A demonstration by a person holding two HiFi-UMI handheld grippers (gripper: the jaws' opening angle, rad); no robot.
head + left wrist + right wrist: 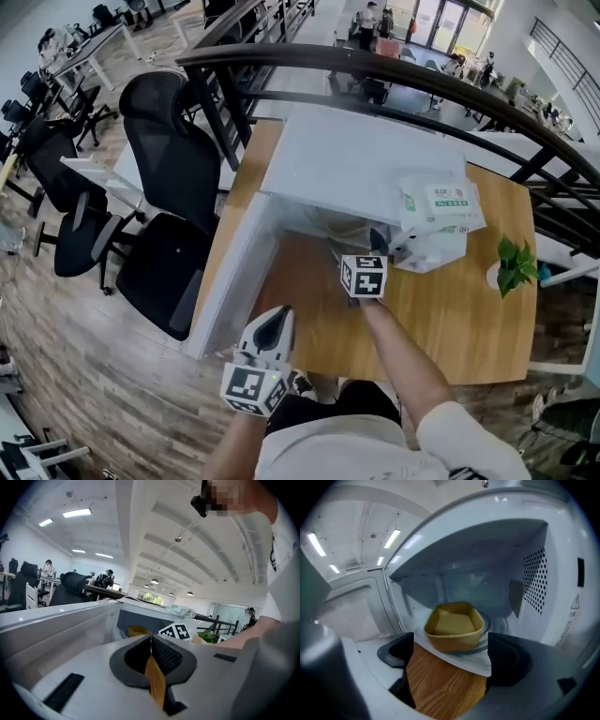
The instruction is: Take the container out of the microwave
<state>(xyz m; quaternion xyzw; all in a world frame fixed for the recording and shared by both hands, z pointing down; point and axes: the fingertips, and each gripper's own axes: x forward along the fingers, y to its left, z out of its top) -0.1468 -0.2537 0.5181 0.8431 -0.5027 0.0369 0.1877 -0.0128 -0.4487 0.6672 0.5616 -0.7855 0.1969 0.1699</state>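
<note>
Wooden surface (441, 328) carries a white microwave (361, 164), door open. On its turntable sits a yellow, rounded-square container (453, 626), at 12 o'clock from the wide-spread right tongs (453, 654), not touching them. Left tongs (150, 654) pressed together, empty.

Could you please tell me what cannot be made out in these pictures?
- Right gripper view: whether the yellow container holds anything is unclear.
- Head view: the container is hidden under the roof of the microwave.
- Left gripper view: the left gripper hides all but a sliver of the container.
- Head view: print on the packs is too small.
</note>
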